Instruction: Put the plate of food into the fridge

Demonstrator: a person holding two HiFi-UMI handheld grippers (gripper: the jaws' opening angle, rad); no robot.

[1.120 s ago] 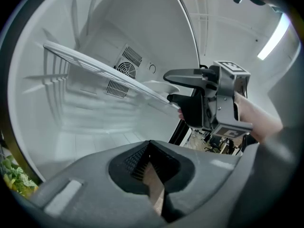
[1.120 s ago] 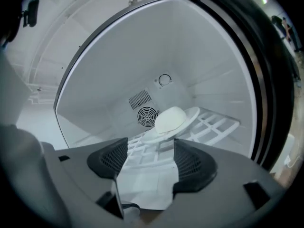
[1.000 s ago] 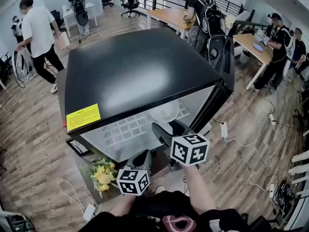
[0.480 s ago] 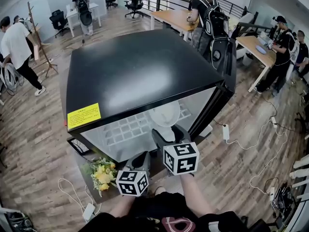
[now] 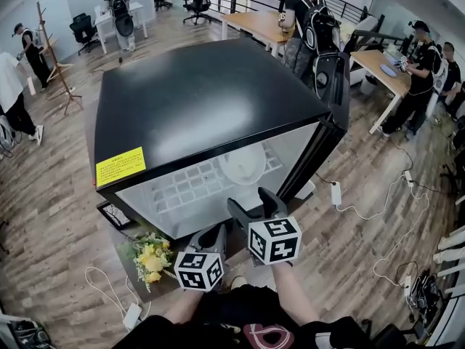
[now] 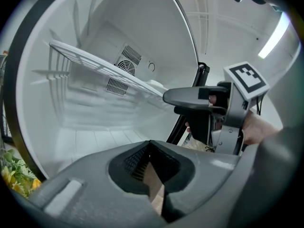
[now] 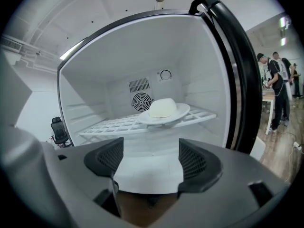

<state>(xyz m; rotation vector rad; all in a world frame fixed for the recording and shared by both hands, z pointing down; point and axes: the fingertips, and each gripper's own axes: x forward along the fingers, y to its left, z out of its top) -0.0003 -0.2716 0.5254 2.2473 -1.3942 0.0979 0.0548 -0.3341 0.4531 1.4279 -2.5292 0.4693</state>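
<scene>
**Fridge** [image 5: 203, 100]: low cabinet with a black top and a white interior. Its door [image 5: 333, 86] is swung open at the right of the head view. A yellow label [image 5: 120, 167] sits at the front left corner of the top.

**Wire shelf** [image 7: 118, 125]: white and level, spanning the interior at about mid height.

**Plate** [image 7: 184, 110]: white and round. It rests on the wire shelf toward its right side, in front of the round fan grille [image 7: 141, 101] in the rear wall. It carries a pale, rounded lump of food [image 7: 162, 107]. Neither tool touches it.

**Right tool** [image 7: 147, 158]: held outside the fridge opening and aimed in toward the shelf, tilted slightly down. Its jaws are spread wide and have just been opening. Nothing is between them, and only the white fridge interior shows through the gap. It is apart from the plate.

**Left tool** [image 6: 151, 151]: held just left of the right tool and lower, at the front of the fridge. Its jaws are pressed together, the pads meet, and nothing is pinched. Its own view takes in the right tool's jaw and marker cube [image 6: 244, 80] to its right.

**Yellow flowers** [image 5: 151, 259]: a bunch lying low by the fridge's front left corner, just beside the left tool.

**Surroundings**: a wooden floor [image 5: 51, 195], and a white power strip [image 5: 336, 193] with trailing cable to the right of the fridge. Several people stand near a desk [image 5: 254, 24] beyond the fridge.
</scene>
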